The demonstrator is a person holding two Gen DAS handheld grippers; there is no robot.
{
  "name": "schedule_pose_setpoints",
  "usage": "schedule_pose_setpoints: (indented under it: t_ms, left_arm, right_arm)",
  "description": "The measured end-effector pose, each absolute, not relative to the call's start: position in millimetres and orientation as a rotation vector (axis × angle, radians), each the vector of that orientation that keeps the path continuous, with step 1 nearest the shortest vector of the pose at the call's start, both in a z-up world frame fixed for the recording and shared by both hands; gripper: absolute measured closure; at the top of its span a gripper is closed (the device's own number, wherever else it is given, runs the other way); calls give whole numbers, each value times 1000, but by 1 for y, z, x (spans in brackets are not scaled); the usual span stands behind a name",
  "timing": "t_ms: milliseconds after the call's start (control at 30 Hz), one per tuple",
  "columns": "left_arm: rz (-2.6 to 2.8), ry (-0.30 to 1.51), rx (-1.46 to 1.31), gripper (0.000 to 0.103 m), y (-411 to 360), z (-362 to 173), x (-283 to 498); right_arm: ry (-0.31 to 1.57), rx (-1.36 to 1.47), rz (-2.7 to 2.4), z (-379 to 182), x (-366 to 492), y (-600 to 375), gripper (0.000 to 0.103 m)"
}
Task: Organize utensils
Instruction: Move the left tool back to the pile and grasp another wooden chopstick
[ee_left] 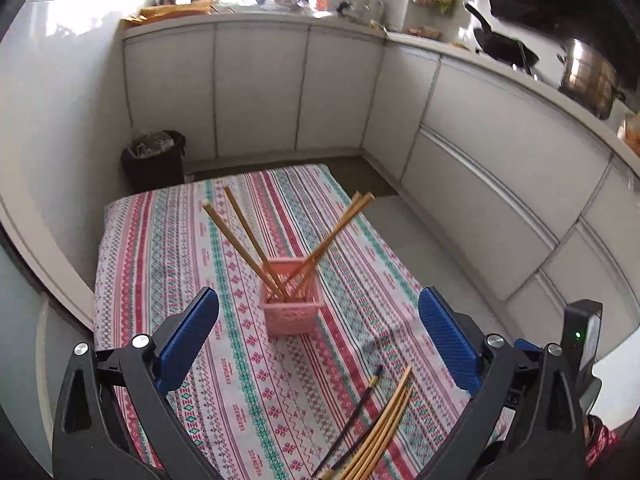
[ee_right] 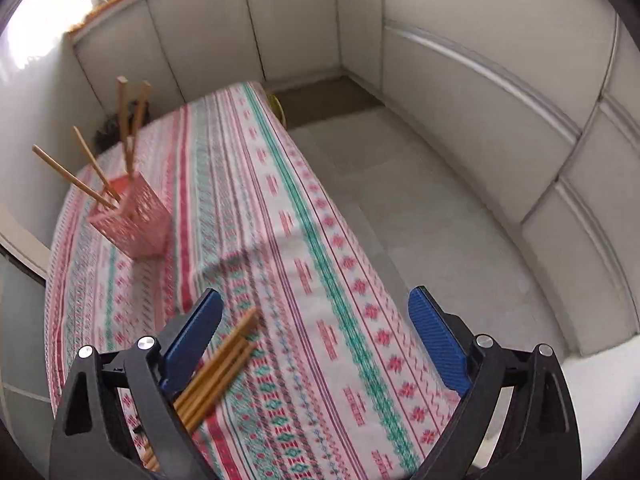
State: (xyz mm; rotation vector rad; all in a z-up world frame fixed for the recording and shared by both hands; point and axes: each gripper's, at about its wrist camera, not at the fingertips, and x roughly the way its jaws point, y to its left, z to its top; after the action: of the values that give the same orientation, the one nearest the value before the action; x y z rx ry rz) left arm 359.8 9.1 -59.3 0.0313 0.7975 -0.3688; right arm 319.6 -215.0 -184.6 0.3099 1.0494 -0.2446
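A pink slotted holder [ee_left: 290,304] stands on the patterned tablecloth [ee_left: 168,240], with several wooden chopsticks [ee_left: 244,240] leaning out of it. My left gripper [ee_left: 318,312] hangs above the cloth just before the holder, jaws wide apart and empty. Loose wooden chopsticks [ee_left: 380,432] and a dark one [ee_left: 356,416] lie on the cloth near its right finger. In the right wrist view the holder [ee_right: 134,216] sits far left. My right gripper [ee_right: 316,316] is open over the cloth, and a bundle of wooden chopsticks [ee_right: 216,372] lies by its left finger, untouched by the pads.
White cabinets [ee_left: 260,88] wrap around the table. A dark waste bin [ee_left: 154,160] stands at the far left corner. A wok [ee_left: 504,46] and a steel pot [ee_left: 588,76] sit on the counter at right. Grey floor [ee_right: 420,208] runs along the table's right edge.
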Motion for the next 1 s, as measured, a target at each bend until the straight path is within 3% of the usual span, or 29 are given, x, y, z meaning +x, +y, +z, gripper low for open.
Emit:
schedule_pose_setpoints:
  t_ms: [100, 367, 600, 700, 767, 1000]
  left_arm:
    - [-434, 897, 96, 7, -13, -89, 360]
    - [-535, 1079, 294, 7, -63, -163, 352]
    - [-583, 1141, 342, 8, -85, -192, 352]
    - [-690, 1161, 360, 27, -102, -203, 348]
    - [-753, 1180, 404, 47, -118, -214, 345]
    - [-802, 1246, 509, 71, -150, -258, 348]
  right_arm:
    - [1158, 481, -155, -209, 322, -231, 11]
    - [1139, 401, -247, -201, 323, -244, 11]
    - [1147, 452, -269, -202, 324, -263, 11]
    - [1149, 500, -266, -202, 321, -272, 11]
    - [1150, 507, -265, -202, 320, -274, 11]
    - [1145, 540, -278, -203, 315, -290, 11]
